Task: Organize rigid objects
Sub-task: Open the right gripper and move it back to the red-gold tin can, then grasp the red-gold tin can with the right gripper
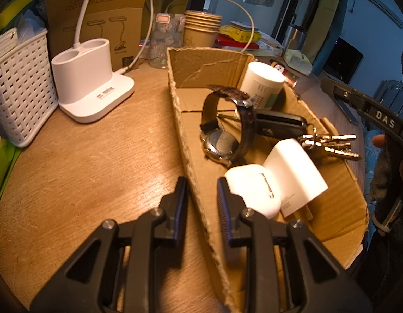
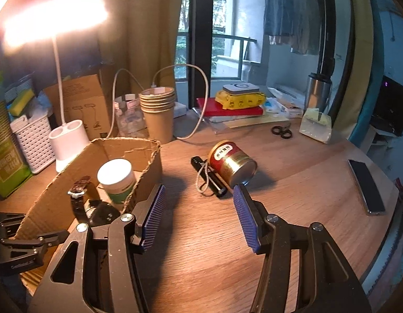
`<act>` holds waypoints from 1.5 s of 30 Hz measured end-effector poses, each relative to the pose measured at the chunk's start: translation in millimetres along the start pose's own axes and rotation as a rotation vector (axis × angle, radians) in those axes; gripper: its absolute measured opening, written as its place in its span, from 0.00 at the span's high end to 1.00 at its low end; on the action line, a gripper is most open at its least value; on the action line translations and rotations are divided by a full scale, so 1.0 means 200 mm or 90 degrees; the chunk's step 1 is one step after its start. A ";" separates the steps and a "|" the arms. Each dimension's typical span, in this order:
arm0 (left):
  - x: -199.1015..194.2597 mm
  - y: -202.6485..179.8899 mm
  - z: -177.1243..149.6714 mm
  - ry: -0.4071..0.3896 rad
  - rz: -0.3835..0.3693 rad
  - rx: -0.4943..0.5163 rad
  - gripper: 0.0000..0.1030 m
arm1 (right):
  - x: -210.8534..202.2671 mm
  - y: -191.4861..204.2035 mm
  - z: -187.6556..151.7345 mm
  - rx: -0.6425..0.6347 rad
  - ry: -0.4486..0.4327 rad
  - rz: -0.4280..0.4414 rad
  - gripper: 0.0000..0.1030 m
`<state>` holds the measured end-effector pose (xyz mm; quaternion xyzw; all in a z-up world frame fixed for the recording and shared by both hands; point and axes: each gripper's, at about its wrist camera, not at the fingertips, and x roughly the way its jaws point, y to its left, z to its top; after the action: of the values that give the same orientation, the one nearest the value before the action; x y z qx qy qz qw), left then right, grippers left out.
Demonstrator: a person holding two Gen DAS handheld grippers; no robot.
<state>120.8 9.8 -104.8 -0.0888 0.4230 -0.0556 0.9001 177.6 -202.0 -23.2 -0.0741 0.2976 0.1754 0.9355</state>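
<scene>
Left tool (image 1: 201,193), ribbed pads clamping the torn corrugated cardboard box wall (image 1: 191,156); right tool (image 2: 199,208), jaws wide and empty, above wood-grain worktop (image 2: 201,260) near a cylindrical gold tin (image 2: 231,164).

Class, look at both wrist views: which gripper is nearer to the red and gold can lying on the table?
Right. The right gripper is open just before the can, one fingertip nearly at it. The left gripper grips the box wall, away from it.

One cardboard box (image 1: 209,62); one watch (image 1: 225,130); one can (image 2: 231,163); one phone (image 2: 367,186); one scissors (image 2: 281,131).
</scene>
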 end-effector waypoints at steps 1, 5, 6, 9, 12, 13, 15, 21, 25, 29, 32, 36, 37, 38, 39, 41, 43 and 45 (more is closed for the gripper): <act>0.00 0.00 0.00 0.000 0.000 0.000 0.76 | 0.01 -0.01 0.00 0.000 0.000 -0.003 0.39; 0.00 0.00 0.00 0.000 0.000 0.000 0.76 | 0.03 -0.04 0.03 0.005 -0.007 -0.017 0.37; 0.00 0.00 0.00 0.000 0.000 0.000 0.76 | 0.04 -0.06 0.03 0.008 -0.007 -0.017 0.37; 0.00 0.00 0.00 0.000 0.000 0.000 0.76 | 0.08 -0.09 0.05 0.014 -0.006 -0.014 0.37; 0.00 0.00 0.00 0.000 0.000 0.000 0.76 | 0.12 -0.13 0.08 0.019 -0.004 -0.016 0.37; 0.00 0.00 0.00 0.000 0.000 0.000 0.76 | 0.13 -0.14 0.08 0.019 -0.001 -0.015 0.37; 0.00 0.00 0.00 0.000 0.000 0.000 0.76 | 0.17 -0.17 0.10 0.023 0.001 -0.014 0.37; 0.00 0.00 0.00 0.000 0.000 0.000 0.76 | 0.28 -0.22 0.11 0.031 0.026 -0.013 0.37; 0.00 0.00 0.00 0.000 0.000 0.000 0.76 | 0.36 -0.23 0.13 0.020 0.038 -0.009 0.37; 0.00 0.00 0.00 0.000 0.000 0.000 0.76 | 0.45 -0.22 0.17 -0.002 0.052 -0.018 0.37; 0.00 0.00 0.00 0.000 0.000 0.000 0.76 | 0.53 -0.23 0.19 -0.014 0.062 -0.026 0.37; 0.00 0.00 0.00 0.000 0.000 0.000 0.76 | 0.62 -0.25 0.20 -0.018 0.079 -0.027 0.37; 0.00 0.00 0.00 0.000 0.000 0.000 0.76 | 0.64 -0.26 0.20 -0.015 0.083 -0.026 0.37; 0.00 0.00 0.00 0.000 0.000 0.000 0.76 | 0.66 -0.26 0.21 -0.010 0.086 -0.018 0.37; 0.00 0.00 0.00 0.000 0.000 0.000 0.76 | 0.67 -0.27 0.20 -0.007 0.090 -0.014 0.37; 0.00 0.00 0.00 0.000 0.000 0.000 0.76 | 0.70 -0.27 0.20 -0.006 0.099 -0.013 0.37; 0.00 0.00 0.00 0.000 0.000 0.000 0.76 | 0.72 -0.26 0.19 -0.006 0.107 -0.012 0.37; 0.00 0.00 0.00 0.000 0.000 0.000 0.76 | 0.75 -0.27 0.17 -0.005 0.117 -0.009 0.37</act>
<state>120.7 9.6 -104.7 -0.0888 0.4230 -0.0553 0.9001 329.9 -200.6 -80.9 -0.0955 0.3812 0.1622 0.9051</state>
